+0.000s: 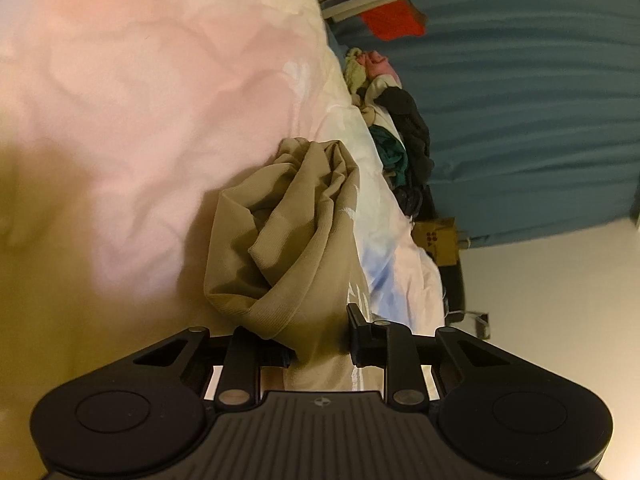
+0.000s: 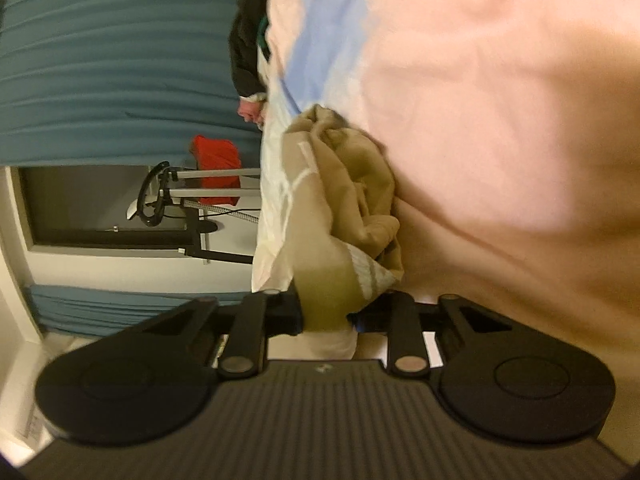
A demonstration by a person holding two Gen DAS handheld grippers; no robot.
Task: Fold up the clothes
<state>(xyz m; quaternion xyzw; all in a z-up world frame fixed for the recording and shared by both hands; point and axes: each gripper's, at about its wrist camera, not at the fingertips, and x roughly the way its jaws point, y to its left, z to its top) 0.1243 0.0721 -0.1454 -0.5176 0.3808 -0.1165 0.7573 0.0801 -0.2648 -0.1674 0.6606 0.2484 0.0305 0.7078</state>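
Note:
A tan ribbed garment (image 1: 280, 232) with white stripes lies bunched on a pink bed sheet (image 1: 140, 100). My left gripper (image 1: 318, 340) is shut on one end of the tan garment, with cloth pinched between its black fingers. In the right wrist view the same tan garment (image 2: 344, 200) hangs crumpled, and my right gripper (image 2: 328, 312) is shut on its striped end. Both views are rolled sideways.
A pile of mixed clothes (image 1: 396, 128), dark, green and pink, lies at the bed's far edge. Teal curtains (image 1: 520, 100) hang behind. A red item (image 2: 216, 168) on a metal rack (image 2: 192, 192) stands beside the bed. A cardboard box (image 1: 438, 240) sits nearby.

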